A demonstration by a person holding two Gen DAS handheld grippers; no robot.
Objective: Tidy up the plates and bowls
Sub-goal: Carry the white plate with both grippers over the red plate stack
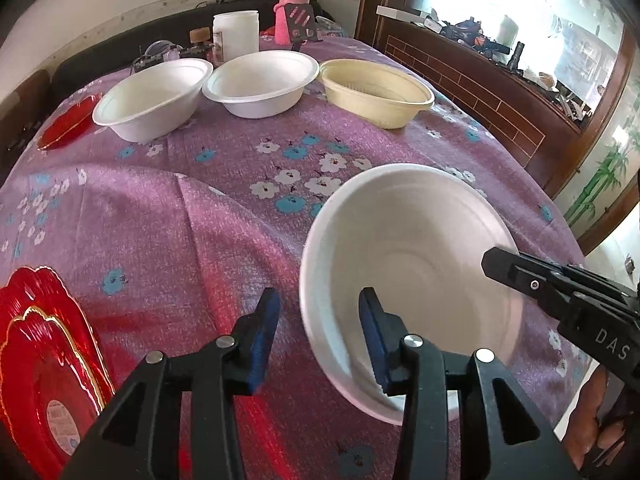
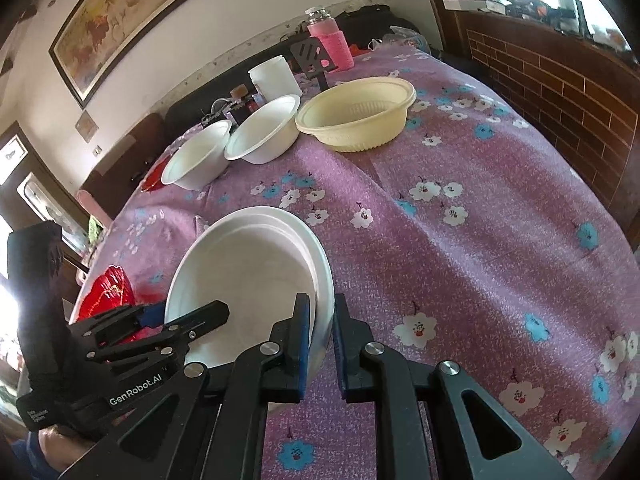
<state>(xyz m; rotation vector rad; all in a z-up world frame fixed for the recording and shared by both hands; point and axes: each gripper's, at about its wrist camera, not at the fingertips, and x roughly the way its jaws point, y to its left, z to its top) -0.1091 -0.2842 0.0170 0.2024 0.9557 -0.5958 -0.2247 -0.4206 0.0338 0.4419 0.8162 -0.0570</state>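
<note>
A white foam bowl sits tilted at the near edge of the purple flowered tablecloth. My right gripper is shut on its right rim, one finger inside and one outside. My left gripper is open, with the bowl's left rim between its jaws; its right finger is inside the bowl. Two more white bowls and a cream bowl stand in a row at the far side. A red scalloped plate lies near left; another red plate lies far left.
A white jar, a pink bottle, a black slotted spatula and small clutter stand at the table's back. A brick-patterned wooden cabinet runs along the right side. The cloth has a raised fold.
</note>
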